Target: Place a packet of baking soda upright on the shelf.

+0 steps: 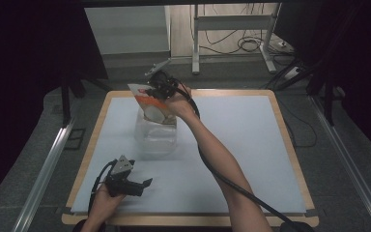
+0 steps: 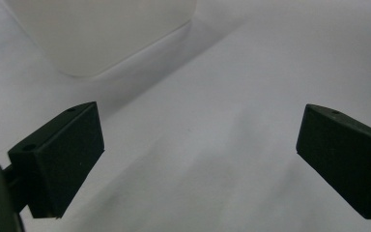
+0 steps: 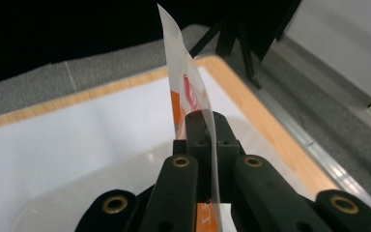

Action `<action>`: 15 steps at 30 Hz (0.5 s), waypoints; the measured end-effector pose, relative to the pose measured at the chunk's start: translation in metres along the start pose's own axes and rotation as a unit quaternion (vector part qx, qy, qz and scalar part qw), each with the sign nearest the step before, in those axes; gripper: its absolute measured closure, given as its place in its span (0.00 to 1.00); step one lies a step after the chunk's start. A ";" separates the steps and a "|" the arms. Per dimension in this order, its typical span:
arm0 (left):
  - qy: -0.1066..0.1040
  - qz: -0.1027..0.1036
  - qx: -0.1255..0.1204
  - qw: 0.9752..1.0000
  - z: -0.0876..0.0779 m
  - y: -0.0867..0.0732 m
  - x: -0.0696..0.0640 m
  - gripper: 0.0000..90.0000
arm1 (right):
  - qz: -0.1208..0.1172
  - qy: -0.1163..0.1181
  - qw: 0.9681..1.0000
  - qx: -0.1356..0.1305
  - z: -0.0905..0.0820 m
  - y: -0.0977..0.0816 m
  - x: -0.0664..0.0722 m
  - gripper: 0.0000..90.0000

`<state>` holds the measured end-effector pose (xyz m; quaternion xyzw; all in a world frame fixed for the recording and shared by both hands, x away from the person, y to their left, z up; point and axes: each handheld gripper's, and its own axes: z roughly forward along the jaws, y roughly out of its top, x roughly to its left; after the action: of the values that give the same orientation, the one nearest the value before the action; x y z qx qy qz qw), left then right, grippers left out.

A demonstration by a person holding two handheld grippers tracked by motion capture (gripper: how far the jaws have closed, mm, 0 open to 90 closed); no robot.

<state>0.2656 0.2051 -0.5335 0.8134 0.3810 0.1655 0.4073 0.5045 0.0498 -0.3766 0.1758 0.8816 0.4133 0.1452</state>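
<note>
My right gripper (image 1: 153,92) is shut on a flat white and orange packet (image 1: 150,104), held above a clear plastic container (image 1: 155,137) that stands on the white table (image 1: 241,145). In the right gripper view the packet (image 3: 186,82) stands edge-on between the closed jaws of the right gripper (image 3: 207,125), with the container's rim (image 3: 77,193) below. My left gripper (image 1: 146,182) rests low near the table's front left, open with nothing in it. In the left gripper view the left gripper (image 2: 198,145) has its jaws wide apart over bare table, the container (image 2: 101,34) ahead at upper left.
The table has a wooden border (image 1: 290,145). Behind it stand a metal desk frame (image 1: 232,29) and loose cables (image 1: 251,43) on the floor. Aluminium rails (image 1: 43,164) run along both sides.
</note>
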 end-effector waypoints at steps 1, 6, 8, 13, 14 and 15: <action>0.000 0.000 0.000 1.000 0.000 0.000 0.000 0.03 | 0.001 0.002 1.000 0.005 0.004 -0.004 0.000 0.99; 0.000 -0.001 0.001 1.000 0.000 0.000 0.001 0.03 | 0.021 0.006 1.000 0.000 0.015 -0.018 -0.004 0.99; 0.000 0.000 0.001 1.000 0.000 0.000 0.001 0.03 | 0.011 -0.007 1.000 0.011 0.013 -0.018 -0.005 0.98; 0.000 -0.001 0.001 1.000 0.001 0.000 0.000 0.03 | 0.004 -0.013 0.999 0.031 0.011 -0.020 -0.007 0.97; 0.000 0.000 0.001 1.000 0.001 0.000 -0.001 0.03 | 0.004 -0.013 0.999 0.032 0.010 -0.021 -0.007 0.96; 0.000 -0.001 0.001 1.000 0.001 0.000 -0.001 0.03 | 0.004 -0.013 0.999 0.034 0.010 -0.021 -0.007 0.94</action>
<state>0.2657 0.2041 -0.5338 0.8135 0.3816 0.1646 0.4068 0.5105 0.0416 -0.3983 0.1892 0.8925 0.3814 0.1490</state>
